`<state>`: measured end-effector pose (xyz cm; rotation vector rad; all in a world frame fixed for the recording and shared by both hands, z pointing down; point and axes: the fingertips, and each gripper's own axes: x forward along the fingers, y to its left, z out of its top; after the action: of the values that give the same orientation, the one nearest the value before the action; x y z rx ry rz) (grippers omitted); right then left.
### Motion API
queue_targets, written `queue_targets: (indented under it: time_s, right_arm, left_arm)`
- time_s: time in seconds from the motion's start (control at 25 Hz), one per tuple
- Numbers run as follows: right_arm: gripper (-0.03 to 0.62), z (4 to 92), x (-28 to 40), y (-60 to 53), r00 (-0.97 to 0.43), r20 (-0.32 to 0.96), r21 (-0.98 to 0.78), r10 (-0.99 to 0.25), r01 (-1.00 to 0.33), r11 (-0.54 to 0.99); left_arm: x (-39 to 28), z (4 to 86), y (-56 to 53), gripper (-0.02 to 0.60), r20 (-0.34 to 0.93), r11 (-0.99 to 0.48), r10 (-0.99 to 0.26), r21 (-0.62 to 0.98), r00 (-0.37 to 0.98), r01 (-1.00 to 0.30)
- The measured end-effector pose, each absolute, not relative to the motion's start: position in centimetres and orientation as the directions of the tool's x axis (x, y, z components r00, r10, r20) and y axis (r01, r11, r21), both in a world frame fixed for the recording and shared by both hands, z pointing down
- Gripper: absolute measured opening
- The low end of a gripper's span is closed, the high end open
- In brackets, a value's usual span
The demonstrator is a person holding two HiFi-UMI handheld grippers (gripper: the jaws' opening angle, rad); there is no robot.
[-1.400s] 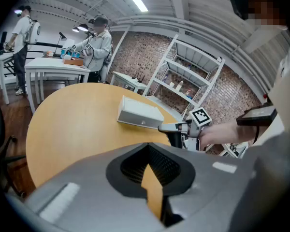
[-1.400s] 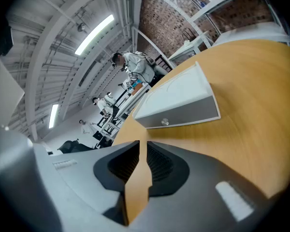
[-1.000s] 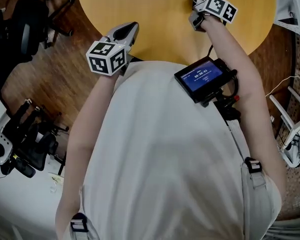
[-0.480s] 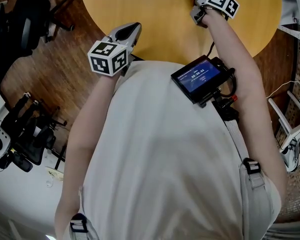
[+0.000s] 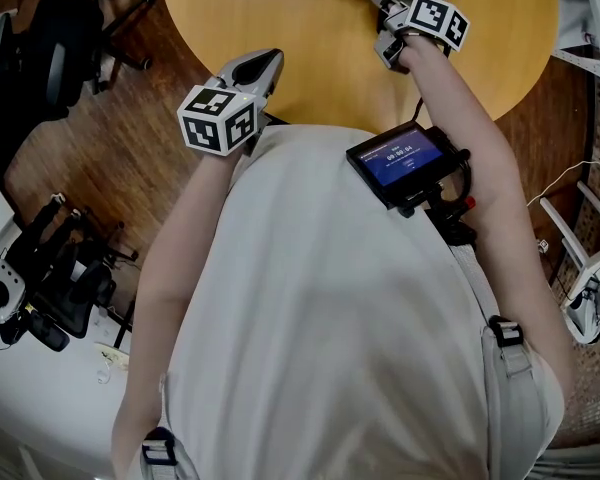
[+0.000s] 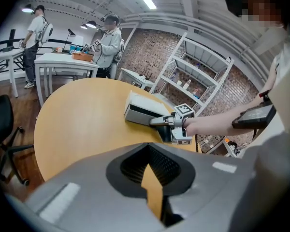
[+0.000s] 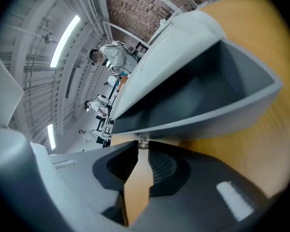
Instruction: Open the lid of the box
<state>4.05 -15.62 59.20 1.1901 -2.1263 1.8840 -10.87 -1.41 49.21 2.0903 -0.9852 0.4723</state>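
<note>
Round yellow wooden table (image 5: pixel 280 18): right gripper (image 7: pixel 138 149), clamped on white plastic box's (image 7: pixel 232 88) small metal catch (image 7: pixel 143 142), is drawing back, lid (image 7: pixel 164 57) gaping; left gripper (image 6: pixel 148 153) is idling closed, empty

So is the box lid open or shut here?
Partly open: the lid stands raised off the box, showing its dark inside, with the right gripper closed at the box's rim.

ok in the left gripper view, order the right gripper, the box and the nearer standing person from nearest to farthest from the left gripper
1. right gripper, right of centre, at the box's near end
2. box, just behind it, centre
3. person, far back, upper left
</note>
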Motion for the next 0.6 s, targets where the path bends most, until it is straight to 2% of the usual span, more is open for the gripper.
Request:
queue_targets:
  time_s: [0.32,0.6]
  right_arm:
    - [0.061,61.5,1.7,-9.8,-0.748,0.528,-0.832,-0.402,-0.551,-0.068]
    - [0.064,62.0,2.0,-9.8,-0.747,0.487,-0.862,-0.453,-0.496,-0.11]
  left_arm:
    - [-10.6,49.8,-2.5,0.0,0.595,-0.435,-0.469,0.487,0.652,-0.757]
    - [-10.6,49.7,-2.5,0.0,0.603,-0.457,-0.459,0.469,0.652,-0.756]
